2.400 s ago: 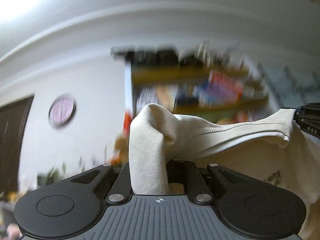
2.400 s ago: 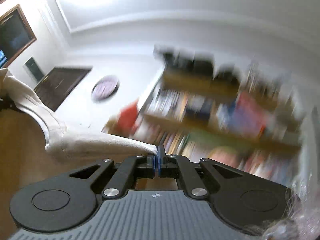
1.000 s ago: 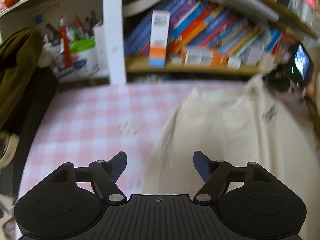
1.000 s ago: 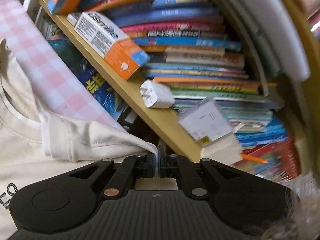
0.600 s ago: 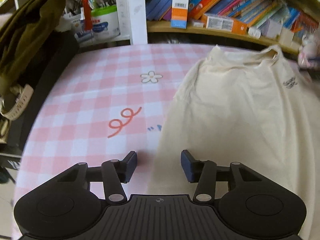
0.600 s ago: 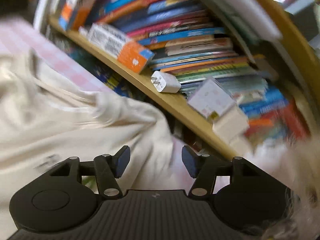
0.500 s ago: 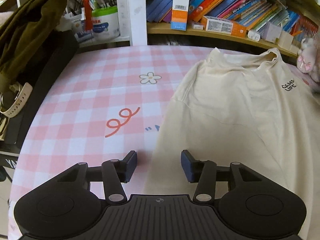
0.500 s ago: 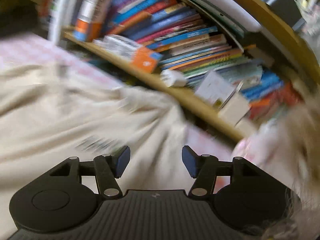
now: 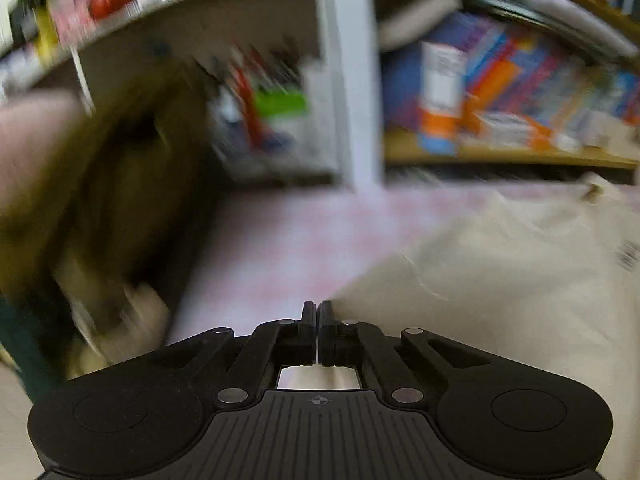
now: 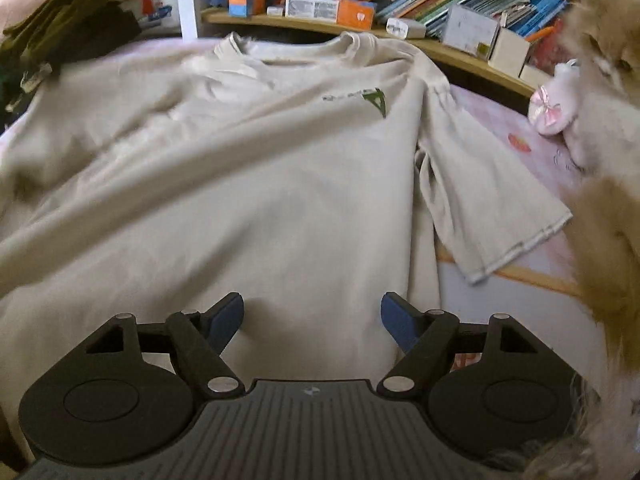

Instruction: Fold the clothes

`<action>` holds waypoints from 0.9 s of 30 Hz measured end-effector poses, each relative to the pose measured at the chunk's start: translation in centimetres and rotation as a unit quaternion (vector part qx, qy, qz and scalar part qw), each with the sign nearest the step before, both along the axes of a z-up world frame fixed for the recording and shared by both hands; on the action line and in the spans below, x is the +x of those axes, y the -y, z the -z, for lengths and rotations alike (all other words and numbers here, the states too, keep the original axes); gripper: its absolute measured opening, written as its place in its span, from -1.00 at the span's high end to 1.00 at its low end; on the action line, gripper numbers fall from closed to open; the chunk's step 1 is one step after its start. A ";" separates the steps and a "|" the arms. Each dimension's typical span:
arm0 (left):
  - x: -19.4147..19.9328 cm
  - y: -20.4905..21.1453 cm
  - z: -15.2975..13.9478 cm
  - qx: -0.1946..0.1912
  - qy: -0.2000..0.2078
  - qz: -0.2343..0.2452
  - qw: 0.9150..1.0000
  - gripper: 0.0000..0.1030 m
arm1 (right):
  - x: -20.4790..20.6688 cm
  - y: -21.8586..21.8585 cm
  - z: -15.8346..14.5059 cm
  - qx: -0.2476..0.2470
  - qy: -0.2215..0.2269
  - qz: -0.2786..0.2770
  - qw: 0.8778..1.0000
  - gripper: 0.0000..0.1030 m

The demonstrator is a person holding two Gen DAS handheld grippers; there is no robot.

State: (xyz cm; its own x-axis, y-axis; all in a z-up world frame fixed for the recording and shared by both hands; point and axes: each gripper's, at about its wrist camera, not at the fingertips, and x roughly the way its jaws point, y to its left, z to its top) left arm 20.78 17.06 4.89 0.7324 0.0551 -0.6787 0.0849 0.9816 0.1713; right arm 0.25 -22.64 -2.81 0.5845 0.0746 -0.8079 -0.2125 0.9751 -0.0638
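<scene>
shirt: cream short-sleeved cotton T-shirt lies spread flat, collar toward wooden bookshelf, on pink checked worktop | left tool: jaws together, nothing visibly held, beside shirt edge | right tool: jaws apart, just opening, above shirt, empty

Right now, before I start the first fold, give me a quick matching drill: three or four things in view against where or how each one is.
Things:
1. T-shirt
2. Left gripper
3. Right gripper
4. White charger

States or places:
A. On the wooden shelf in front of the books
B. Jaws wide apart, nothing between them
C. Spread flat, front up, on the pink cloth
D. Jaws closed together at the shirt's edge

Pairs: 1-C, 2-D, 3-B, 4-A
</scene>
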 end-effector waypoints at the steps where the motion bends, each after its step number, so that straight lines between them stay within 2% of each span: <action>1: 1.5 -0.3 -0.1 0.015 0.002 -0.009 1.000 1.00 | -0.2 -0.1 0.0 0.002 -0.002 0.000 1.000 -0.46; 3: 3.9 -0.4 0.4 0.047 0.002 -0.026 0.999 1.00 | -0.5 -0.5 -0.1 0.010 -0.009 -0.001 1.000 -0.46; 8: 7.3 -0.3 2.5 0.077 -0.015 -0.053 0.996 1.00 | -1.4 -1.6 0.0 0.031 -0.025 -0.018 0.999 -0.50; 12: 8.3 -0.5 2.5 0.078 0.007 -0.076 0.994 1.00 | -1.6 -2.3 0.1 0.030 -0.029 -0.036 0.999 -0.54; 14: 8.2 -1.1 1.8 0.087 0.032 -0.119 0.989 1.00 | -1.6 -2.4 0.0 0.030 -0.031 -0.040 0.998 -0.55; 15: 8.1 -1.6 1.4 0.088 0.040 -0.144 0.985 0.88 | -1.6 -2.4 0.1 0.030 -0.033 -0.044 0.998 -0.56; 17: 7.1 -2.6 0.8 0.069 0.031 -0.159 0.984 0.85 | -1.3 -2.1 -0.1 0.034 -0.036 -0.053 0.997 -0.53; 20: 2.8 -1.6 0.2 0.047 0.026 -0.107 0.993 0.80 | -0.8 0.0 -1.5 0.042 -0.011 -0.035 0.998 -0.53; 22: -1.6 -0.1 0.5 0.025 0.018 -0.066 0.997 0.52 | 0.0 2.3 -2.2 0.035 0.006 -0.006 0.999 -0.52; 24: -5.8 1.8 1.3 0.004 -0.004 -0.037 0.999 0.28 | 1.0 4.6 -2.8 0.023 0.021 0.024 0.999 -0.40; 26: -10.4 4.0 2.3 -0.012 -0.030 -0.019 0.999 0.18 | 2.3 6.6 -2.9 0.004 0.027 0.035 0.999 -0.01; 27: -12.8 5.1 2.8 -0.020 -0.044 -0.011 0.999 0.13 | 2.9 7.1 -2.7 -0.007 0.025 0.024 0.999 0.03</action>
